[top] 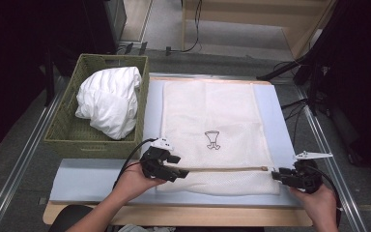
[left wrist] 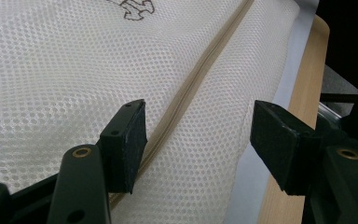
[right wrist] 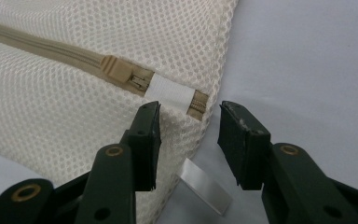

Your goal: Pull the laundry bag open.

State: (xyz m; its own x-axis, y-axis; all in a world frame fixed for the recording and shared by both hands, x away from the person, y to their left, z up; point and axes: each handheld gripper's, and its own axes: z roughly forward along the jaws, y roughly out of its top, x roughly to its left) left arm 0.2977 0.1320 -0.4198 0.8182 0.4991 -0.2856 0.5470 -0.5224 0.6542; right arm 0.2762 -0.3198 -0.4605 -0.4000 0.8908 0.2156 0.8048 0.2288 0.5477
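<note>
A white mesh laundry bag (top: 212, 125) lies flat on the pale blue table mat (top: 96, 181), with a small dark emblem (top: 213, 139) printed at its middle. A tan zipper (top: 222, 169) runs across its near end, and the zipper pull (right wrist: 117, 69) sits at the right end beside a white tab (right wrist: 168, 94). My left gripper (top: 179, 173) is open over the zipper's left end, its jaws straddling the zipper (left wrist: 186, 95). My right gripper (top: 276, 176) is open at the bag's right corner, the mesh edge (right wrist: 200, 126) between its jaws.
A green woven basket (top: 72, 137) holding a bundled white cloth (top: 110, 100) stands left of the bag. The wooden table edge (top: 183, 215) runs along the front. Metal rails (top: 328, 150) flank the table; cables lie on the floor behind.
</note>
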